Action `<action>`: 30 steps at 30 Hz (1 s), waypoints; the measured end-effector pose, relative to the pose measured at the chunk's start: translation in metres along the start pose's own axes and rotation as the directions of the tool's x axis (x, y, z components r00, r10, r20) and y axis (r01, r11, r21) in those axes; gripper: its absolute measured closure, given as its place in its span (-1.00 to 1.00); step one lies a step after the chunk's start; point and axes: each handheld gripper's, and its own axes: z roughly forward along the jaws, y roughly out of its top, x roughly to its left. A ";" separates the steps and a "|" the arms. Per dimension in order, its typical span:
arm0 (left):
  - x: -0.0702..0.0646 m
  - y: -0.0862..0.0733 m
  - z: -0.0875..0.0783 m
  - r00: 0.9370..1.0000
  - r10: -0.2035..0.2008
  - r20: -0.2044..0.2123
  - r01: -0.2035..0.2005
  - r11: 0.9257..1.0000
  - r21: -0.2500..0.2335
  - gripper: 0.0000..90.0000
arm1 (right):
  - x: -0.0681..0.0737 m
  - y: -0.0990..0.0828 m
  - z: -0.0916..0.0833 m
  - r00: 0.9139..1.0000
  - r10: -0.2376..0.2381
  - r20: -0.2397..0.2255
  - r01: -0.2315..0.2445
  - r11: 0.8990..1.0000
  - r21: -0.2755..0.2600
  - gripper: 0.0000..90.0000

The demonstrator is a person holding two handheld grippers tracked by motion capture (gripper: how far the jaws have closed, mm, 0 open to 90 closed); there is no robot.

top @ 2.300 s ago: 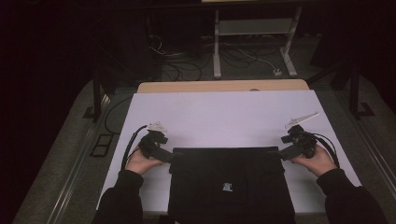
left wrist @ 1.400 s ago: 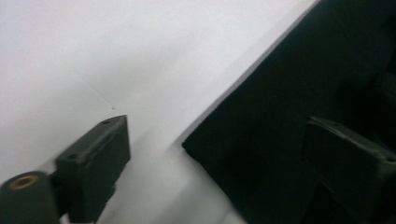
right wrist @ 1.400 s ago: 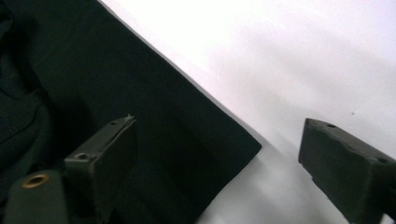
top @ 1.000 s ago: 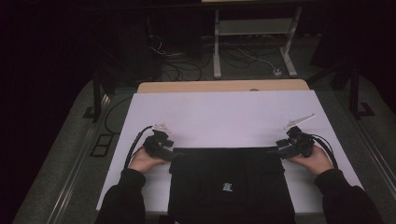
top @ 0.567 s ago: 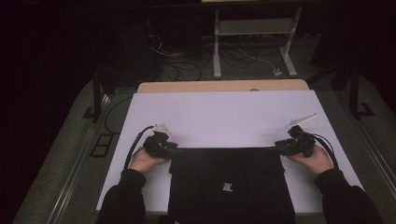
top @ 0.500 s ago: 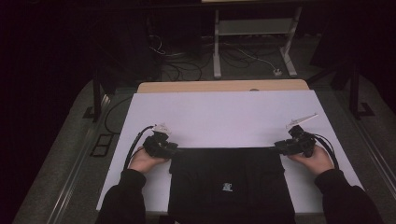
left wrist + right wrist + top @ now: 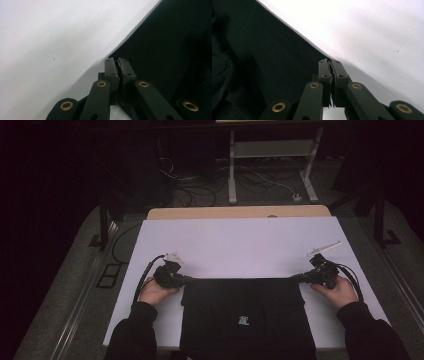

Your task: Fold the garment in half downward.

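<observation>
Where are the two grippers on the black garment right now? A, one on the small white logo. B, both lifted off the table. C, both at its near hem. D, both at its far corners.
D: the left gripper and right gripper each pinch a far corner of the black garment, fingers closed on the cloth.

We look for writing and find almost nothing to read. The black garment [image 7: 247,315] carries one small pale mark near its middle, toward our side of the table, but it is too small and blurred for us to make out any letters or a brand. We see no other label, number or sign.
</observation>
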 end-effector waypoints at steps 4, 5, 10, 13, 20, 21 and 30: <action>-0.004 0.000 -0.004 0.999 0.028 -0.031 -0.029 1.000 -0.010 0.91 | 0.004 0.000 -0.003 1.000 -0.008 0.021 0.008 1.000 -0.011 0.93; -0.006 0.001 -0.004 0.998 0.039 -0.042 -0.040 0.999 -0.012 0.91 | 0.004 -0.001 -0.003 1.000 -0.003 0.022 0.003 1.000 -0.019 0.93; -0.016 0.004 -0.009 0.988 0.095 -0.122 -0.099 0.995 -0.029 0.92 | 0.008 -0.006 -0.005 0.999 0.012 0.046 -0.010 0.999 -0.032 0.93; -0.020 0.005 -0.012 0.979 0.118 -0.167 -0.125 0.992 -0.033 0.92 | 0.010 -0.006 -0.007 0.997 0.030 0.066 -0.026 0.998 -0.057 0.93; -0.021 0.009 -0.013 0.968 0.084 -0.236 -0.103 0.992 -0.072 0.93 | 0.011 -0.003 -0.009 0.993 0.091 0.080 -0.081 0.990 -0.116 0.94; -0.020 0.010 -0.015 0.969 0.065 -0.238 -0.087 0.993 -0.082 0.92 | 0.010 -0.003 -0.010 0.992 0.103 0.070 -0.094 0.987 -0.131 0.94; -0.010 0.012 -0.018 0.968 0.010 -0.250 -0.044 0.990 -0.131 0.92 | 0.009 0.003 -0.017 0.985 0.156 0.072 -0.138 0.969 -0.207 0.94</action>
